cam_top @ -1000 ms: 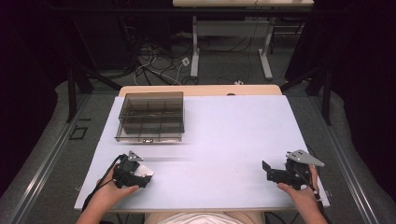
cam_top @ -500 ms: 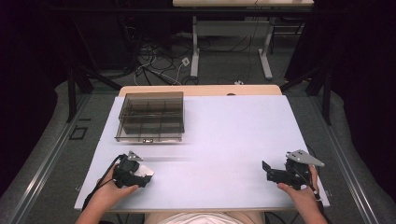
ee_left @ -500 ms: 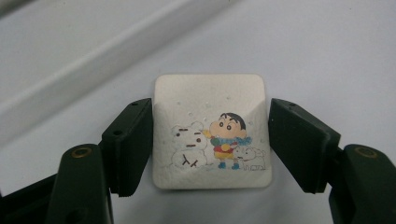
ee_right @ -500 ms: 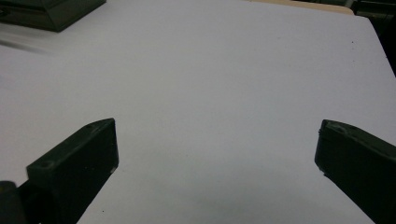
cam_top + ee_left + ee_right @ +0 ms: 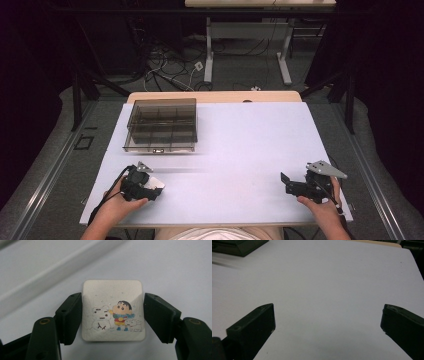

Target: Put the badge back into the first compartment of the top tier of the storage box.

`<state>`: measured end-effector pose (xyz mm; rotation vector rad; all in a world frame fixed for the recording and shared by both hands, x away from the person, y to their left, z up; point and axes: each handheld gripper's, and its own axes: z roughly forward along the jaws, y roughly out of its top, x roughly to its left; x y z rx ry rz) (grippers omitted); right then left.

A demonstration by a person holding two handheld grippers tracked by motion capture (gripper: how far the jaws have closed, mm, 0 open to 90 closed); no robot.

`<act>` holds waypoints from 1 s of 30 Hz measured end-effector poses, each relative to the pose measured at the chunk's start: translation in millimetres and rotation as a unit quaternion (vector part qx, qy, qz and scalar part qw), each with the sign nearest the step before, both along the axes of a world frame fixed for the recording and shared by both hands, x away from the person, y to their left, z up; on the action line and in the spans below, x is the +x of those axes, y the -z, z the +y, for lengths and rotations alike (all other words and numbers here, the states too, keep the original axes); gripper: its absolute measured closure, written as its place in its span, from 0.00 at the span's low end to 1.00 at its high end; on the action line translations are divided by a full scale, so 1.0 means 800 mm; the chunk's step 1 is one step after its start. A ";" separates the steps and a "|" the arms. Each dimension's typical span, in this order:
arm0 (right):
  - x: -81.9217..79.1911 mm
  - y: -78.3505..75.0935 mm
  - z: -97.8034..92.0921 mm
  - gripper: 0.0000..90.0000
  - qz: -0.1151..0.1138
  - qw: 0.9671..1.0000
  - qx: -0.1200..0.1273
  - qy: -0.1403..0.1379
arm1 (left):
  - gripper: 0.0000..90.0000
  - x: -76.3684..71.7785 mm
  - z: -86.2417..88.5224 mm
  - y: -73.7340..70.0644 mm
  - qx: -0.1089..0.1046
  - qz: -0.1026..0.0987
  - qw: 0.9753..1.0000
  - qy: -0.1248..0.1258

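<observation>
The left gripper (image 5: 112,315) brackets a white cartoon-printed square pad (image 5: 113,310) on the counter (image 5: 240,145), fingers against its two sides. The right gripper (image 5: 328,322) rests with fingers spread wide, holding nothing.

On the table (image 5: 235,150), my left gripper (image 5: 150,186) sits at the near left with a small square pad (image 5: 112,311) between its jaws. My right gripper (image 5: 286,184) rests near right. The compartment box (image 5: 161,125) lies behind my left gripper.
</observation>
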<state>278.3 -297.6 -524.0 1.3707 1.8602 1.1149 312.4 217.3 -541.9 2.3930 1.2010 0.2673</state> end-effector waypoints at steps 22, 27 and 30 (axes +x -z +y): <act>-0.001 -0.001 -0.001 0.00 0.006 1.000 -0.005 0.004 | 0.37 0.001 0.005 -0.007 -0.015 -0.003 0.999 -0.049; 0.000 0.001 0.000 0.00 0.001 1.000 -0.002 0.004 | 0.37 0.002 0.009 -0.009 -0.021 -0.006 0.998 -0.066; -0.001 0.000 0.000 0.00 0.006 1.000 -0.004 0.004 | 0.37 0.003 0.012 -0.011 -0.024 -0.007 0.996 -0.082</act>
